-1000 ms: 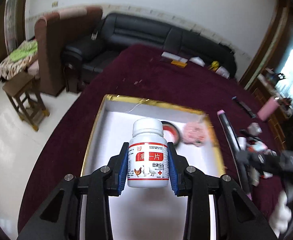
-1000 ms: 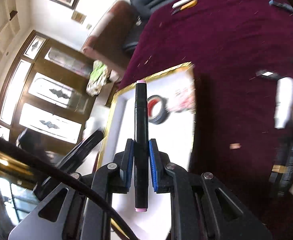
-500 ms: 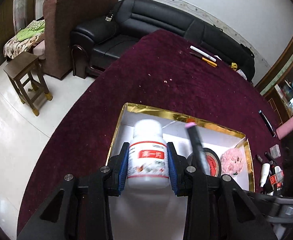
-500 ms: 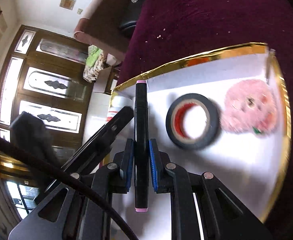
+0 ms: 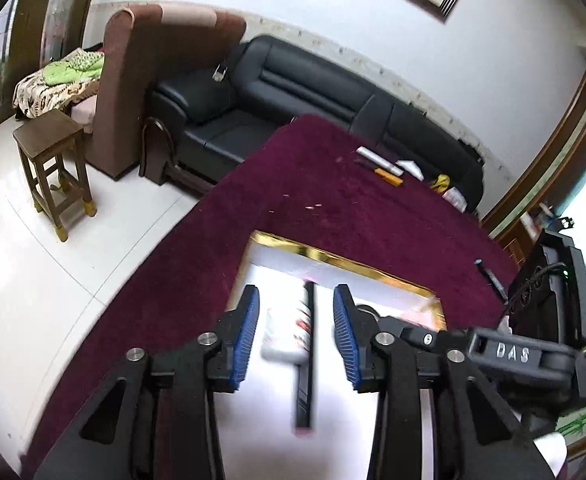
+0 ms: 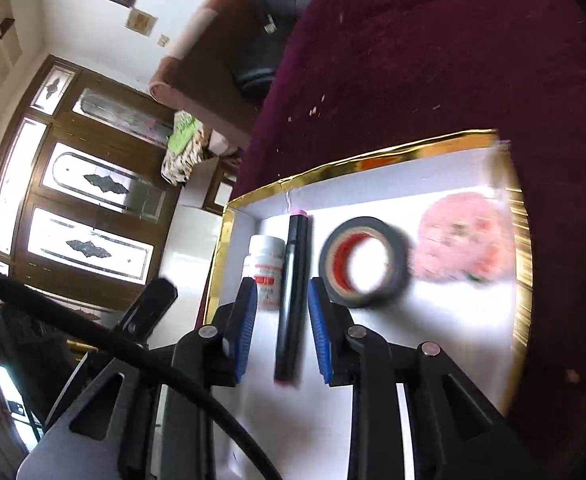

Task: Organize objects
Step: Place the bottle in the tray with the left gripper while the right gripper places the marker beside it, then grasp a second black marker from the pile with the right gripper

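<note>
A gold-rimmed white box point(image 6: 393, 152) sits on the maroon table. In it lie a white pill bottle point(image 6: 265, 266), a black marker with pink ends point(image 6: 291, 292), a black tape roll point(image 6: 363, 262) and a pink fluffy item point(image 6: 463, 242). My right gripper point(image 6: 283, 308) is open above the marker, empty. My left gripper point(image 5: 295, 322) is open and empty above the bottle point(image 5: 285, 330) and marker point(image 5: 305, 360), which look blurred below it in the box point(image 5: 333, 258).
Pens and papers point(image 5: 381, 166) lie at the table's far end, near a black sofa point(image 5: 285, 92). A wooden stool point(image 5: 53, 160) and brown armchair point(image 5: 133, 80) stand on the white floor at the left. The right gripper's body point(image 5: 533, 344) shows at the right.
My left gripper has opened and let go of the pill bottle, which now lies in the box. My right gripper has opened and let go of the marker beside it.
</note>
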`<state>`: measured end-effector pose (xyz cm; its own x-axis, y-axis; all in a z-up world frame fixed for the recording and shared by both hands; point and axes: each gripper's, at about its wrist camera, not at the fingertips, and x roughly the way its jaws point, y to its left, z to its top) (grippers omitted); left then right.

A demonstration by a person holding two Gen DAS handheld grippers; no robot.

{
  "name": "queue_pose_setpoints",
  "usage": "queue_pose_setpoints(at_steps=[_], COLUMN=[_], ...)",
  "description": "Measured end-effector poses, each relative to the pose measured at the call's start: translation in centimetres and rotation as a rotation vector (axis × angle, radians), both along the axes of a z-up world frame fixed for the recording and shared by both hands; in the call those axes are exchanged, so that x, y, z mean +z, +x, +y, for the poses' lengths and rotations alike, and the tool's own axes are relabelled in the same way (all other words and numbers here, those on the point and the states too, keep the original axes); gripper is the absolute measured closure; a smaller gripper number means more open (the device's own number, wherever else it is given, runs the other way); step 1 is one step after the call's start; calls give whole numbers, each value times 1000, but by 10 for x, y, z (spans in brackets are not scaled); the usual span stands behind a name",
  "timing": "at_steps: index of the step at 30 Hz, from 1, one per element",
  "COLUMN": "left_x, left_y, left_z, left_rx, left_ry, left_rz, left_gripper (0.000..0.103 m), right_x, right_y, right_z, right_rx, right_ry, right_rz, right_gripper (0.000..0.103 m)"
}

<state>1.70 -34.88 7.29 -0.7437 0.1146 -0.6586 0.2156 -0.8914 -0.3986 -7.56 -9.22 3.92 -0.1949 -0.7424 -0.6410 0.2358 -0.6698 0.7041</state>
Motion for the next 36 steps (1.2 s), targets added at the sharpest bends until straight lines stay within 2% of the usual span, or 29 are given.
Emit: queue_pose_setpoints(at_steps=[2,6,9,11,14,23,28,31,36], left_x=[3,4,-4,-14,-28,-15,9,28,33], left_y=[18,28,16,7,1,20,40,59,82], left_z=[22,67,101,120,141,154,169,176,179], left_rx=[-8,-51,-91,-113,-152,-180,-198,-223,-235], left_ry=[16,5,-10,-43,-105,-177,-143,-103,-22], left_rz=[51,99,73,28,-54,-28,16,63,83], left_gripper=[58,57,57,57,57,57,57,57,57], right_x=[8,21,32,37,37,31,31,28,11], right_y=[16,42,62,74,91,120,126,128,127], right_z=[23,69,102,119,150,206,242,262,281], right_rx=[-16,-87,-141,-166,-196,-278,-349,-381,-413], right_ry=[-12,-23,-52,-60,-82,-125,-93,-67,38], right_rz=[37,106,149,174,192,224,267,261,237], right_gripper=[78,78,76,67,65,65,66,66,66])
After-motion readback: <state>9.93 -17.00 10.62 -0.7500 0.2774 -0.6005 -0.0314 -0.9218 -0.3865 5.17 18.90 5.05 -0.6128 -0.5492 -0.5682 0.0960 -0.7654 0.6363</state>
